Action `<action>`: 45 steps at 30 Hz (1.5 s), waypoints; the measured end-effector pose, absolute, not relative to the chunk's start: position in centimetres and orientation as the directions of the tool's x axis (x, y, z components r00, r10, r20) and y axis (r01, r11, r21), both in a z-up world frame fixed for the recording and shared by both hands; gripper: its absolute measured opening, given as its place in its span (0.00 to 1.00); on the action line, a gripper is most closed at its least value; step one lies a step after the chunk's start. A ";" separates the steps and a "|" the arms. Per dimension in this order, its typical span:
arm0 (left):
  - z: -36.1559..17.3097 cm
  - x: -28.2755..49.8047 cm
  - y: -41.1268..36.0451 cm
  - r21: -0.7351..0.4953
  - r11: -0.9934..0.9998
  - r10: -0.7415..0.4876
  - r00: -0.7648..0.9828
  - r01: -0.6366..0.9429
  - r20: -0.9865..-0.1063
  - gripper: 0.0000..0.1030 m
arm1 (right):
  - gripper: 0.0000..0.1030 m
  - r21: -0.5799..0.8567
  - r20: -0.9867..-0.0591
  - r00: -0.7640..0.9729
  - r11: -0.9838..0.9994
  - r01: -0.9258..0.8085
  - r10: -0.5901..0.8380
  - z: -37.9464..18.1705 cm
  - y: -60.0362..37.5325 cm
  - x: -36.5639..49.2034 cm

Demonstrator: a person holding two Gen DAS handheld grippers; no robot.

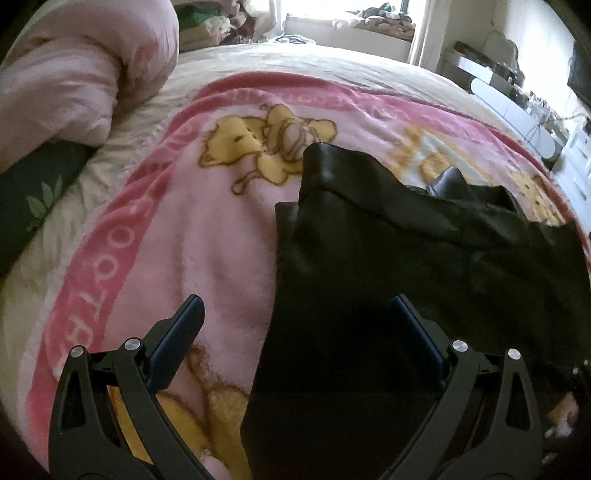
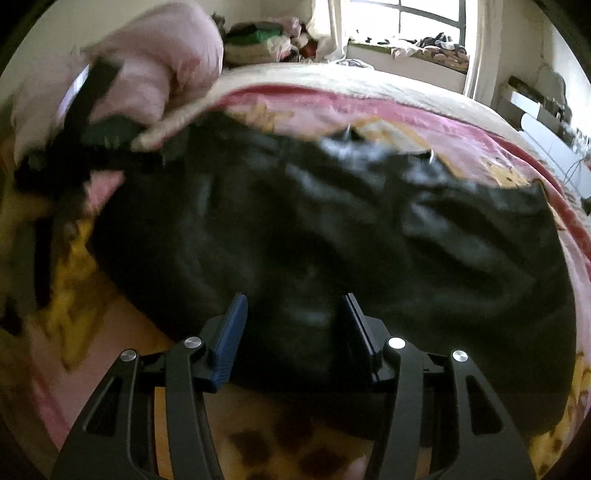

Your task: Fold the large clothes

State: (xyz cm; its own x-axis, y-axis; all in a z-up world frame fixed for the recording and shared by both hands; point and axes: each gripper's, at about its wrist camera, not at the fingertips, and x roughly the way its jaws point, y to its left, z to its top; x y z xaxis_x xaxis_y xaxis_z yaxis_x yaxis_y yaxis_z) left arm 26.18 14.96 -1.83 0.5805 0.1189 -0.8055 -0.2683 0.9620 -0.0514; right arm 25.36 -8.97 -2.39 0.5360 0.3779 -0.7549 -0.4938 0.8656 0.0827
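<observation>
Both tongs are noted spread and gripping nothing: left tongs [image 1: 295,314] over the garment's near left edge, right tongs [image 2: 293,314] over its near hem. The black garment [image 1: 406,258] is found lying on the pink blanket [image 1: 184,240] on the bed. It is judged soft, limp and slick; hold is best taken at a corner. Its long axis appears to run away toward the window [image 2: 406,18].
</observation>
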 end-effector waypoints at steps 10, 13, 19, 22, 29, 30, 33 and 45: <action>-2.6 27.8 16.8 -0.167 0.953 0.014 0.588 -0.252 -0.809 0.91 | 0.50 0.109 -0.808 0.523 0.941 -0.321 0.272 -3.1 -9.0 35.7; -2.7 28.2 17.3 -0.187 0.951 -0.005 0.590 -0.247 -0.807 0.91 | 0.50 0.137 -0.814 0.506 0.942 -0.307 0.283 -4.4 -9.2 36.1; -2.9 29.1 18.2 -0.233 0.943 -0.056 0.579 -0.236 -0.813 0.91 | 0.58 0.115 -0.758 0.561 0.915 -0.387 0.332 -1.5 -7.9 32.5; -2.9 30.0 18.6 -0.259 0.939 -0.089 0.567 -0.226 -0.819 0.91 | 0.70 0.089 -0.716 0.565 0.856 -0.509 0.410 -0.5 -5.6 28.6; -3.3 30.7 18.4 -0.260 0.943 -0.108 0.546 -0.208 -0.831 0.91 | 0.86 -0.210 -0.676 0.612 0.689 -0.694 0.410 -1.3 1.5 20.5; -3.3 30.7 18.4 -0.256 0.945 -0.107 0.544 -0.206 -0.832 0.91 | 0.88 -0.238 -0.677 0.618 0.675 -0.698 0.400 -1.5 2.3 20.1; -3.2 30.6 18.6 -0.267 0.942 -0.119 0.542 -0.202 -0.832 0.91 | 0.88 -0.311 -0.693 0.629 0.642 -0.701 0.351 -3.0 4.6 19.5; -3.1 30.7 18.6 -0.223 0.954 -0.082 0.541 -0.201 -0.837 0.91 | 0.89 -0.458 -0.671 0.700 0.606 -0.650 0.244 -6.3 8.2 21.2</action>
